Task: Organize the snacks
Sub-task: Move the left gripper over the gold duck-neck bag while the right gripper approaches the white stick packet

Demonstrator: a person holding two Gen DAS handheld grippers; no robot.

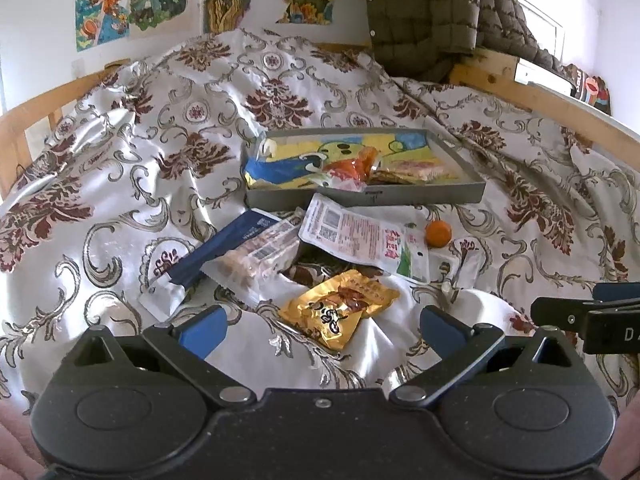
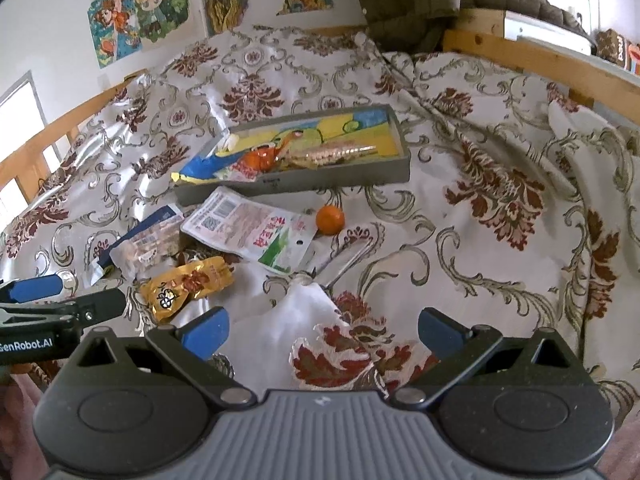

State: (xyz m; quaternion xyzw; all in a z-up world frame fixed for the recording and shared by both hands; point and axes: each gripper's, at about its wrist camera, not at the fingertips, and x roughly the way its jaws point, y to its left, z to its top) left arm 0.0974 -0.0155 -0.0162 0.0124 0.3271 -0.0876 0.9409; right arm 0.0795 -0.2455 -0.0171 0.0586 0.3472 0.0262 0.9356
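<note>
Floral bedspread (image 1: 120, 168) — "GenRobot.AI" left tool (image 2: 72, 300)

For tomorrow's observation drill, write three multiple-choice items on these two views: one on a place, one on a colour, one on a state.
1. Where does the small orange fruit lie?
A. in the grey tray
B. on the bedspread in front of the tray
C. between a tool's fingers

2. What colour is the snack packet nearest the left tool?
A. gold
B. green
C. black

3. How do both tools stand?
A. shut on packets
B. open, holding nothing
C. one open, one shut

Answers: 1 B, the fruit sits on the bedspread outside the grey tray. 2 A, its wrapper is shiny gold. 3 B, the left tool and right tool both have their fingers spread over bare cloth.
</note>
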